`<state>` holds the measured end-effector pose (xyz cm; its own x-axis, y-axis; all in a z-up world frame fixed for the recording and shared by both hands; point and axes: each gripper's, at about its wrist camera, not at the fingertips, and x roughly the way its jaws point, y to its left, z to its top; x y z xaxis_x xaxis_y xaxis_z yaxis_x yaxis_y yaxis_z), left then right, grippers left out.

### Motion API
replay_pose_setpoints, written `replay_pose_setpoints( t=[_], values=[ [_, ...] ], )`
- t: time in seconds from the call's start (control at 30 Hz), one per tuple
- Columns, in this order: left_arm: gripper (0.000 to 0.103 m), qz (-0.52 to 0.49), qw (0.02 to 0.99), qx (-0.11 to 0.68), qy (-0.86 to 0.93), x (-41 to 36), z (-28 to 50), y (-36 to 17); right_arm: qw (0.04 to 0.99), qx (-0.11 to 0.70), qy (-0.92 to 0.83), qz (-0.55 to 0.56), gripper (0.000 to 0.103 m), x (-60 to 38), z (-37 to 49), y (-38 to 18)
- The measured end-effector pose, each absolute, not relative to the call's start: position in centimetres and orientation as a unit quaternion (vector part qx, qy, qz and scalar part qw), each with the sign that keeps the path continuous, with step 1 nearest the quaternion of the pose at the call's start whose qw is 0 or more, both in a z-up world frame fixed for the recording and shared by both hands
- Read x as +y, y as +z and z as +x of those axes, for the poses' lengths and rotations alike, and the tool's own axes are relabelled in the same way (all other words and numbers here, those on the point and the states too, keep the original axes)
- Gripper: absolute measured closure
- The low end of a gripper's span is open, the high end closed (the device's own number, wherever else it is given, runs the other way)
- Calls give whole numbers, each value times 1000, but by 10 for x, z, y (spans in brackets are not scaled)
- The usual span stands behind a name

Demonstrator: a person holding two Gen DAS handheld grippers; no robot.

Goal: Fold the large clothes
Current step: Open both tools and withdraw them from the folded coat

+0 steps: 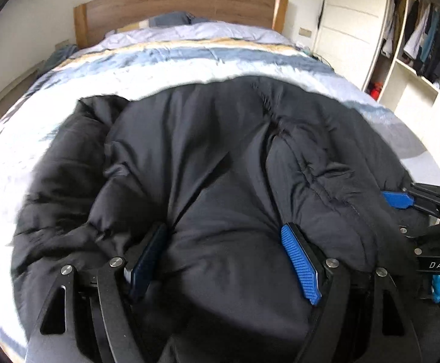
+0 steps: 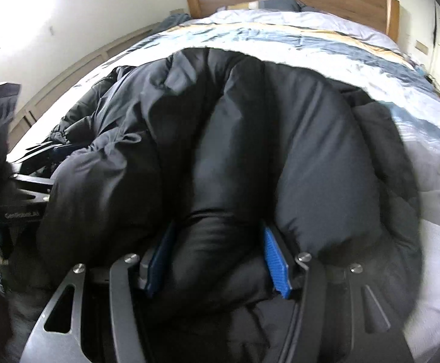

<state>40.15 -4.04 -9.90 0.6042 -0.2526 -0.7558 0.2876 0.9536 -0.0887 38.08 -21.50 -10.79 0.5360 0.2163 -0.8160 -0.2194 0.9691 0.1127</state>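
A big black puffer jacket lies bunched on the bed, filling most of both views. In the left wrist view my left gripper is clamped on a thick bulge of its padded edge, and the blue pads press into the fabric on both sides. In the right wrist view my right gripper is shut the same way on a rolled fold of the jacket. One of the right gripper's blue pads shows at the right edge of the left view, on the same near edge.
The jacket rests on a blue, white and yellow striped duvet with a wooden headboard behind. An open wardrobe with hanging clothes stands to the right. A low wooden wall ledge runs along the bed's left side.
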Motion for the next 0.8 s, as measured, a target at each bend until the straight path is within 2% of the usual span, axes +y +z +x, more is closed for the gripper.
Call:
replay_pose_setpoints(
  t=[0.33,0.4,0.43,0.5,0.8],
  values=[
    [26,36,915,374,-148,-27,303,-27,896,435,89,19,47,-228,284,-40],
    [25,40,916,373,-142,-22,283,-13,899,429,81,22,44,-228,260,-31],
    [24,45,918,370,-137,-21,274,-7,901,427,76,23,42,-229,250,-27],
    [14,54,923,359,-128,-16,251,4,903,424,68,21,39,-228,232,-21],
    [7,70,934,333,-107,11,171,26,909,414,28,24,31,-235,143,-6]
  ],
)
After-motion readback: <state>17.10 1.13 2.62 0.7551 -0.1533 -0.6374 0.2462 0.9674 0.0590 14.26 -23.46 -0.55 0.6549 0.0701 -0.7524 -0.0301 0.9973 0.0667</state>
